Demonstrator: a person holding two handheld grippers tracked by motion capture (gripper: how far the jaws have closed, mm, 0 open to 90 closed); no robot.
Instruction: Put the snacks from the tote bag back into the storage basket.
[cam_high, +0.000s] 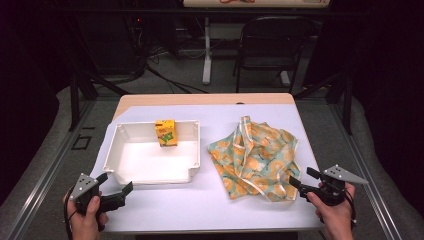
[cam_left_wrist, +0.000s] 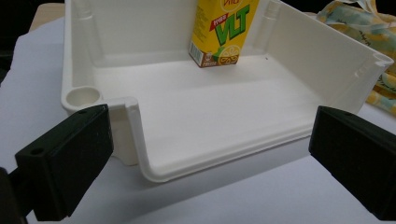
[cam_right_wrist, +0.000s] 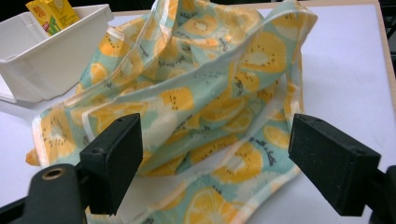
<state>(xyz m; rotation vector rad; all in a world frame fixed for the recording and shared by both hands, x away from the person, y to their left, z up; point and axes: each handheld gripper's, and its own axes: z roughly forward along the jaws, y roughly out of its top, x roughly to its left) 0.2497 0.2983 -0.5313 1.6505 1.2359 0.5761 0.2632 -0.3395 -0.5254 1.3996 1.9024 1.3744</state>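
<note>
A white plastic tray (cam_high: 115, 150) sits left of centre on the table, with a yellow VLT drink carton (cam_high: 166, 132) standing upright against its far wall. In the left gripper view the carton (cam_left_wrist: 224, 30) stands at the tray's (cam_left_wrist: 154, 154) back. A crumpled plastic bag printed with orange slices (cam_high: 257, 155) lies to the right. My left gripper (cam_high: 116, 188) is open just in front of the tray's near left corner. My right gripper (cam_high: 303, 181) is open at the bag's near right edge, and the bag (cam_right_wrist: 201, 98) lies just beyond its spread jaws.
The table is covered with a white sheet (cam_high: 210, 205) and has a wooden far edge (cam_high: 200, 99). A black folding chair (cam_high: 272, 45) and a white table leg (cam_high: 207, 50) stand on the floor beyond it.
</note>
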